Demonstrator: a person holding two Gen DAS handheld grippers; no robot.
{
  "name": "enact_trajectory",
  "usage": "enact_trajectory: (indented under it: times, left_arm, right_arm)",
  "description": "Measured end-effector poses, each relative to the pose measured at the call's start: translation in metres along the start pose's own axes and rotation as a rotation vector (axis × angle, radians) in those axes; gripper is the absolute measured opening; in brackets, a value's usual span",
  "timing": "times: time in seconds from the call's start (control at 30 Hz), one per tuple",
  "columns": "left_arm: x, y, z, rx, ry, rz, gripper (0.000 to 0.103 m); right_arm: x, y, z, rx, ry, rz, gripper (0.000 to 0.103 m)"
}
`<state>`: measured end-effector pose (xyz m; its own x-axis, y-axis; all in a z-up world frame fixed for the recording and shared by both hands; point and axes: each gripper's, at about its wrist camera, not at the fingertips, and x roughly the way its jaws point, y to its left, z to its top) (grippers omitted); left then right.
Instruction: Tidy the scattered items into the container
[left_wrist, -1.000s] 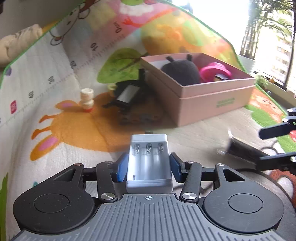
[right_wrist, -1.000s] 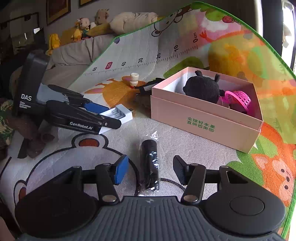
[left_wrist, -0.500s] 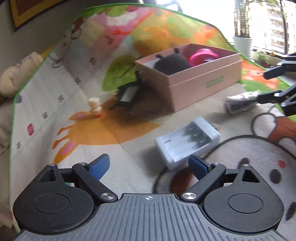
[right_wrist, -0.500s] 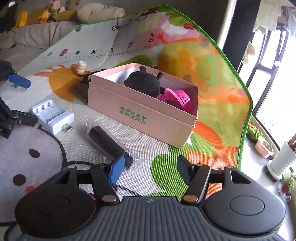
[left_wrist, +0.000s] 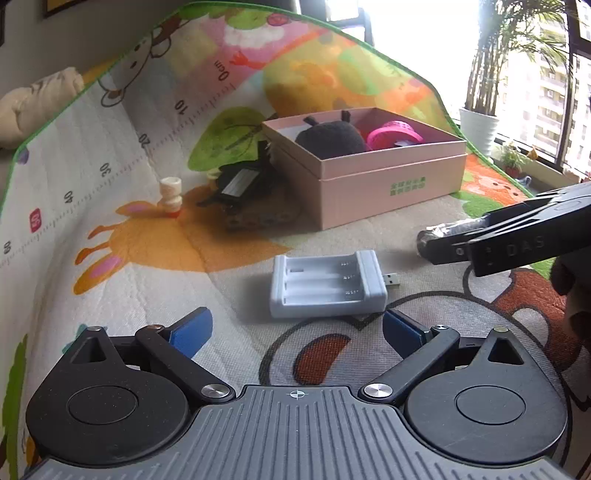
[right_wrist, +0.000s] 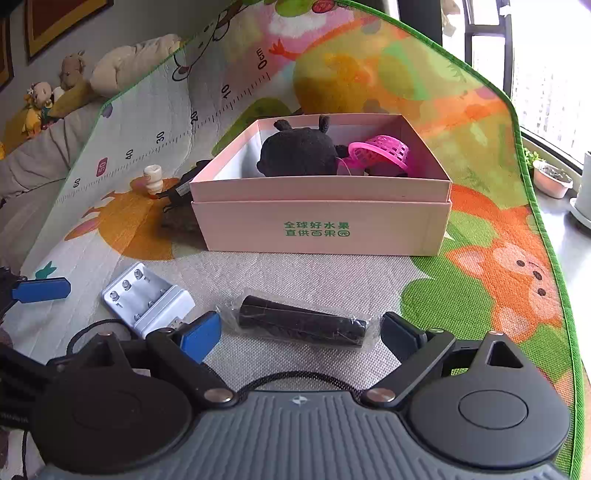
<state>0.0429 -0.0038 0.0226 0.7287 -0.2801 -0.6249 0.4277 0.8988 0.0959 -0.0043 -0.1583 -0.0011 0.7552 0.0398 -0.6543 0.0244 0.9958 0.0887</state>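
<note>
My left gripper is open, its jaws still spreading with nothing between them. The white battery charger lies on the mat just beyond its fingertips, also visible from the right wrist as the charger. My right gripper is opening too. A black roll in clear wrap lies crosswise between its blue pads, which do not touch it. The pink box stands behind, holding a black plush and a pink basket.
A small white bottle and a black labelled item sit on the play mat left of the pink box. The mat curves up behind. Plant pots stand at the window on the right, soft toys on a sofa at left.
The left gripper let go of the charger, which now lies on the mat, and its jaws spread wide. The right gripper rolled and widened; the wrapped roll now lies crosswise before it.
</note>
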Motion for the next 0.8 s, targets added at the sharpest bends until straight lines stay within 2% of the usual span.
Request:
enact_trajectory:
  times: [0.03,0.07,0.1,0.17,0.43,0.6,0.63,0.7,0.8]
  left_arm:
    - [0.002,-0.003,0.002,0.005,-0.002,-0.006,0.102]
    - [0.004,-0.005,0.004,0.009,-0.005,-0.009,0.103]
    - [0.006,-0.007,0.006,0.01,-0.008,-0.011,0.103]
    - [0.012,-0.011,0.011,0.006,-0.012,-0.017,0.103]
    - [0.038,-0.024,0.024,0.04,0.025,0.012,0.103]
    - [0.044,-0.019,0.023,0.006,0.036,-0.004,0.103]
    - [0.045,-0.017,0.023,-0.007,0.034,-0.003,0.103]
    - [0.044,-0.014,0.023,-0.025,0.032,-0.013,0.094]
    - [0.041,-0.014,0.022,-0.028,0.031,-0.016,0.094]
  right_arm:
    - [0.001,0.0,0.001,-0.018,0.003,0.002,0.077]
    - [0.002,0.0,0.001,-0.038,0.01,0.004,0.055]
    - [0.001,-0.002,0.0,-0.053,0.012,0.004,0.046]
    - [-0.004,-0.009,-0.002,-0.063,0.012,0.01,0.042]
    - [-0.019,-0.035,-0.018,-0.082,-0.026,-0.037,0.044]
    - [-0.021,-0.038,-0.017,-0.08,-0.038,-0.013,0.06]
    - [-0.021,-0.037,-0.016,-0.08,-0.043,-0.006,0.061]
    - [-0.023,-0.035,-0.015,-0.092,-0.052,0.015,0.064]
    - [-0.021,-0.028,-0.011,-0.155,-0.054,0.022,0.068]
